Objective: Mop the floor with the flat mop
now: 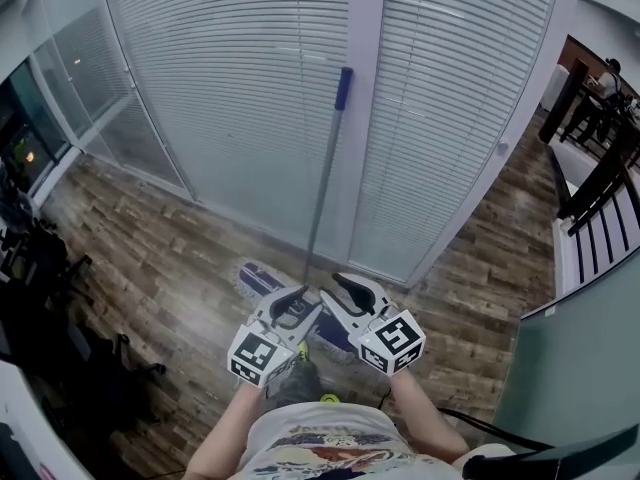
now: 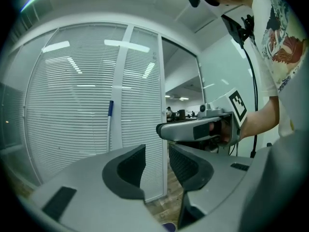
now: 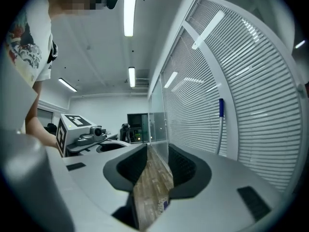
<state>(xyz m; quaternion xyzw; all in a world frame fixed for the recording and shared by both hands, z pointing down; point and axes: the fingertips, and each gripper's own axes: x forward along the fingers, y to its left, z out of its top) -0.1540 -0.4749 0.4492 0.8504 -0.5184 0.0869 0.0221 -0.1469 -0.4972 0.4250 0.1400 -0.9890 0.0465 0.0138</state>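
Left tongs [image 1: 297, 305], right tongs [image 1: 337, 290], mop [image 1: 320, 198] beyond

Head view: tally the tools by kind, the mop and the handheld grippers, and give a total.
Flat mop: 1, leaning against the blinds, not held
Grippers: 2, the left gripper and the right gripper, both with jaws apart and empty
Total: 3
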